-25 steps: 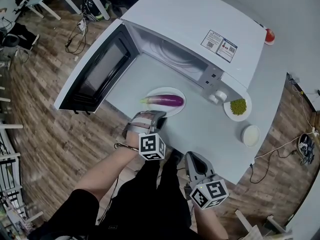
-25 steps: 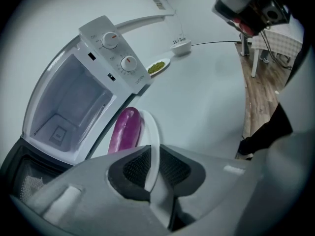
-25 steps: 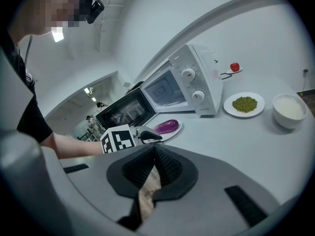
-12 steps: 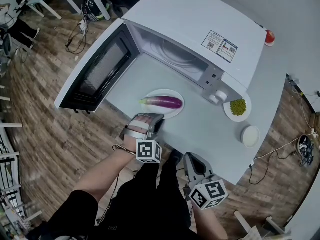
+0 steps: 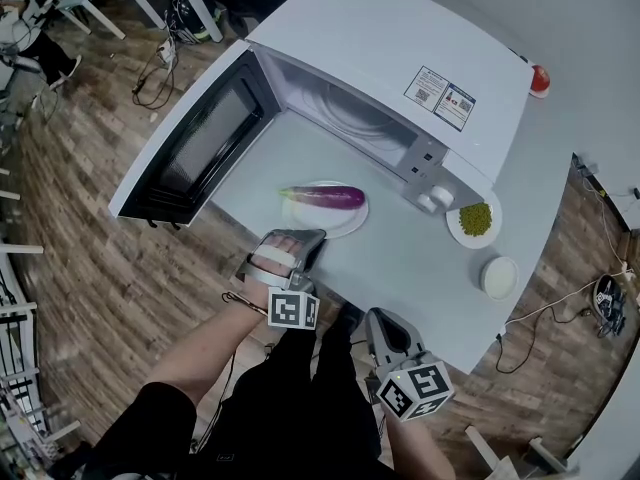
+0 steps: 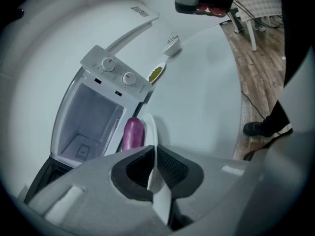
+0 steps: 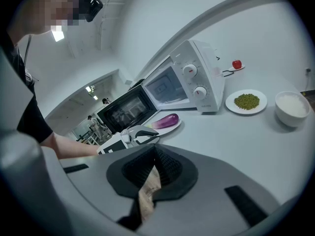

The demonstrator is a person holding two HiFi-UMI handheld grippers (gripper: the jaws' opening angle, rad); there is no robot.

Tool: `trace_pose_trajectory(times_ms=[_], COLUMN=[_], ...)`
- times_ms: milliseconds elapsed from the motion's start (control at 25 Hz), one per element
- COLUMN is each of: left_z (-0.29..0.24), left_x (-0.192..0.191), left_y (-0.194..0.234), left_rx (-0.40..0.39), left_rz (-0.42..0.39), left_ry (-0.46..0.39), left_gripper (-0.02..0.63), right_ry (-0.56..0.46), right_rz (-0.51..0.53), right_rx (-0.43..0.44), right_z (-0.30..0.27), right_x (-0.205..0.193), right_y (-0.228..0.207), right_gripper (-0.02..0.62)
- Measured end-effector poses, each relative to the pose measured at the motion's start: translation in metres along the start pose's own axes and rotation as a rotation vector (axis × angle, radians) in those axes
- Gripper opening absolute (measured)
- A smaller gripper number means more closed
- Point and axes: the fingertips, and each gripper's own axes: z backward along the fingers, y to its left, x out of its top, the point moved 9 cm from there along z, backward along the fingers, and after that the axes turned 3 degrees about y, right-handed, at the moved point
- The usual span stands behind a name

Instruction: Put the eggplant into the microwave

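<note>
A purple eggplant (image 5: 328,196) (image 6: 133,133) (image 7: 166,120) lies on a white plate (image 5: 342,223) (image 6: 150,129) on the grey table, in front of the white microwave (image 5: 400,48). The microwave's door (image 5: 190,143) stands wide open to the left, and its cavity (image 6: 93,117) is bare. My left gripper (image 5: 312,238) (image 6: 151,152) is at the plate's near edge. Its jaws have just been closing, and the plate's rim now sits pinched between the pads. My right gripper (image 5: 380,316) (image 7: 153,152) hangs back at the table's near edge, shut with nothing in it.
To the right of the microwave stand a small plate of green peas (image 5: 475,218) and a white bowl (image 5: 498,276). A small red object (image 5: 540,78) sits at the far right of the table. Wooden floor with cables (image 5: 150,78) surrounds the table.
My left gripper has rolled a little at the plate's near edge, its marker cube turning. The right gripper has not moved.
</note>
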Motion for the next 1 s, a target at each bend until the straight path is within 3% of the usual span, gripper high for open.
trace_pose_trajectory(times_ms=[440,1000], left_z=[0.0011,0.0087], left_x=[-0.0011,-0.0006], left_y=[0.0004,0.0088], left_rx=[0.085,0.138], left_rz=[-0.033,-0.061], left_ry=[-0.029,-0.047], left_gripper=[0.02,0.02], right_ry=[0.015,0.014], right_rz=[0.001,0.008], right_rx=[0.004,0.008], right_z=[-0.0052,-0.0068], right_x=[-0.0009,0.0023], right_y=[-0.0024,-0.0009], right_gripper=[0.015,0.015])
